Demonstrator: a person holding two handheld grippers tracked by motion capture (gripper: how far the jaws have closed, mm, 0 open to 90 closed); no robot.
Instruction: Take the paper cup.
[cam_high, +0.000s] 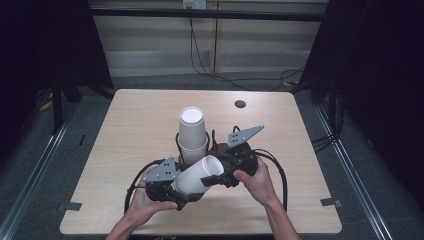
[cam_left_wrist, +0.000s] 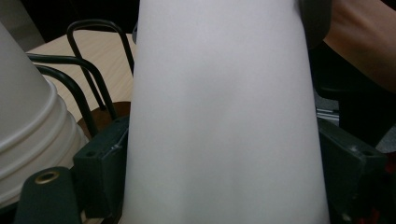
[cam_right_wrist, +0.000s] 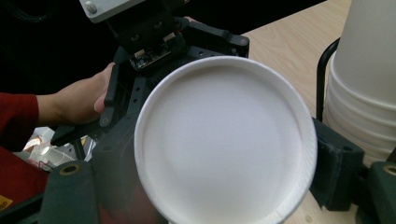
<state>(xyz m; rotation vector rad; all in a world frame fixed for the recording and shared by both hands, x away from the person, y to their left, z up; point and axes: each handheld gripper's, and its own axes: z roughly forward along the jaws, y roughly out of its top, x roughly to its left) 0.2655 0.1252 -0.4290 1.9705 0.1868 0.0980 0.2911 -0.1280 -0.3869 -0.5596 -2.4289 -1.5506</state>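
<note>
Our left tongs (cam_high: 192, 192) were clenched on the body of a white paper cup (cam_high: 199, 176); in the left gripper view the cup's wall (cam_left_wrist: 224, 121) ran up between the two black jaws, with a pad pressed to either side. Our right tongs (cam_high: 216, 176) met the same cup at its open mouth. In the right gripper view the rim (cam_right_wrist: 226, 140) faced the camera between the jaws, the pad at lower right touching or nearly touching it, but we could not tell whether those tongs were gripping or standing free.

The cup lay tilted, almost on its side, in the lower middle of the high view, its mouth toward the right hand (cam_high: 257, 182) and its base toward the left hand (cam_high: 142, 202).

We judged the step to be a handover between the two tongs. To do it well, the left grip had to stay light enough not to crease the thin wall, and should let go only once the right jaws held the rim squarely.

Just above, at the frame's centre, stood a stack of paper cups (cam_high: 192, 132) in a black wire holder (cam_high: 179, 145) on the wooden bench (cam_high: 135, 120), close enough to be knocked.
</note>
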